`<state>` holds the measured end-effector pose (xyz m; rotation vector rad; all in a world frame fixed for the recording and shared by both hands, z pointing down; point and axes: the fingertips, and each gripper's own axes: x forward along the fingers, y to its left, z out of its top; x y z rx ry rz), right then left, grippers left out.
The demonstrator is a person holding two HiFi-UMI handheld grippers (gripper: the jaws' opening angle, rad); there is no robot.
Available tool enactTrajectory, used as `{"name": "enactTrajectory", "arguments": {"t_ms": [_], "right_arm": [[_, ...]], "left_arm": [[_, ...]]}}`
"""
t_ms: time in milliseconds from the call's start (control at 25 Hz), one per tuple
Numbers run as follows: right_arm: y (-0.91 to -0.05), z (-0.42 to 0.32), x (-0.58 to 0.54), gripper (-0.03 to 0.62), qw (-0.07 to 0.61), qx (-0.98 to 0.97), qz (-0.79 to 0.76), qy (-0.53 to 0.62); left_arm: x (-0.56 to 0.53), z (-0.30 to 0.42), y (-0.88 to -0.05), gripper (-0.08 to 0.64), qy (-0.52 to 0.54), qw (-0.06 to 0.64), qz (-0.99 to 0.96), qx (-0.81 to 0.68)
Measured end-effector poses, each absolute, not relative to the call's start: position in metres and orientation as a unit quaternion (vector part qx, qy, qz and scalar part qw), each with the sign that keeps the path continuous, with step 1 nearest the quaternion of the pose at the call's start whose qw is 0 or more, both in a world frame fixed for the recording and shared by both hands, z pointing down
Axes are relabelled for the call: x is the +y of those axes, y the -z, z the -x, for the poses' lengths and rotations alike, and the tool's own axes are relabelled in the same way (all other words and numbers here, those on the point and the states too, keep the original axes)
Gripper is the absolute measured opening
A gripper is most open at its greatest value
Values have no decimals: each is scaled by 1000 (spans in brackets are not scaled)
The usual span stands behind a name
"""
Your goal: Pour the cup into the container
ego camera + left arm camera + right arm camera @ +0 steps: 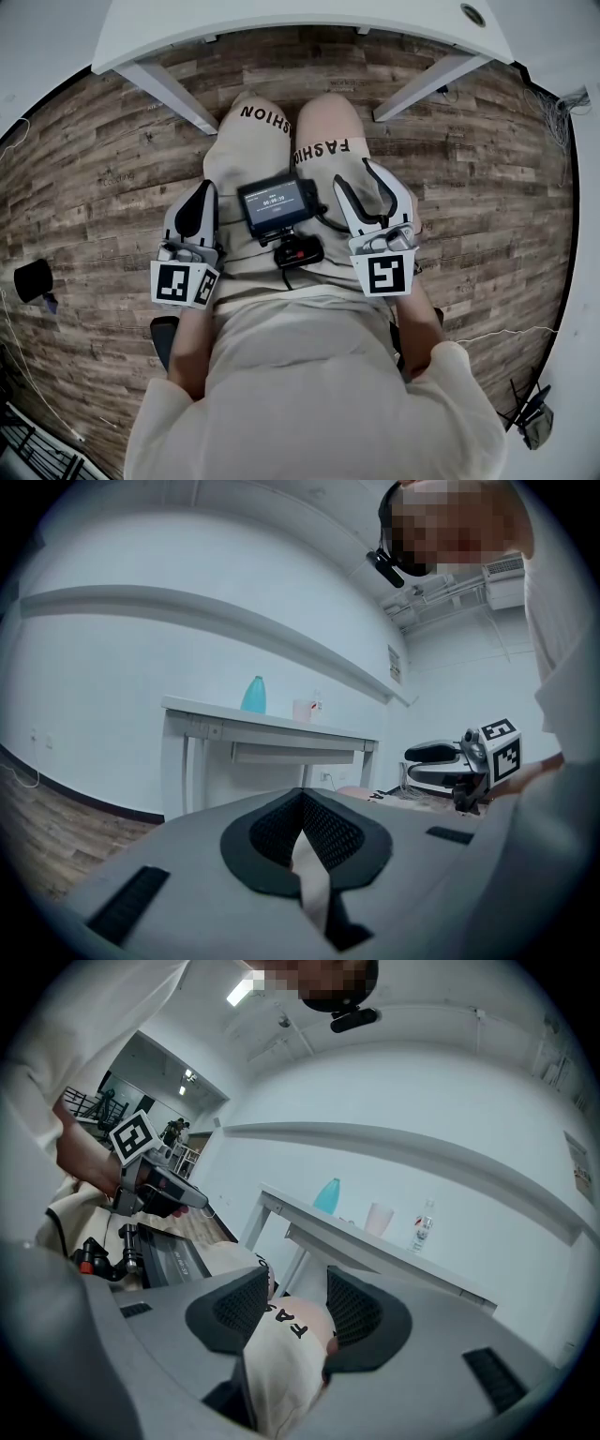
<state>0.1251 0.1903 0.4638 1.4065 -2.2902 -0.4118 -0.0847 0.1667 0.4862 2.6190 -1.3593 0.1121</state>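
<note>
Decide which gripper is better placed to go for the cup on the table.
Probably the right gripper: its jaws stand apart, and the cup sits nearly straight ahead in its view. The left gripper has its jaws together and would have to open first.

Between the person's knees (291, 122) and the near edge of the counter (281, 21) lies a strip of bare wood floor (122, 169), open to a gripper going forward and bounded below the top by the counter's two slanted legs (171, 94). On the lap a small screen device (278, 206) stands between the left gripper (203, 187) and the right gripper (353, 173), blocking a straight crossing there. Back from the counter's near edge a teal bottle (327, 1196), a cup (380, 1219) and a clear bottle (424, 1225) stand in a row with narrow gaps between them.
</note>
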Motion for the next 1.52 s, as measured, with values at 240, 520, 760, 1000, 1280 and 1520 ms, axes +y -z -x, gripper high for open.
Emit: {"name": "enactTrajectory", "arguments": {"t_ms": [240, 520, 760, 1000, 1280, 1520], "right_arm": [[-464, -125, 191, 199, 210, -823, -505, 150], [-467, -127, 190, 160, 220, -823, -505, 138], [-459, -141, 185, 114, 163, -830, -526, 89], [-462, -139, 186, 114, 193, -827, -518, 104], [-464, -138, 186, 112, 195, -826, -519, 107], [-458, -145, 181, 114, 141, -830, -536, 69]], "left_arm": [[167, 84, -487, 11, -38, 94, -883, -459], [167, 85, -486, 11, -39, 95, -882, -459], [167, 85, -487, 11, -39, 95, -882, -459], [167, 84, -488, 11, -40, 96, -882, -459], [167, 83, -490, 11, -42, 96, -882, -459], [166, 83, -490, 11, -41, 96, -883, -458]]}}
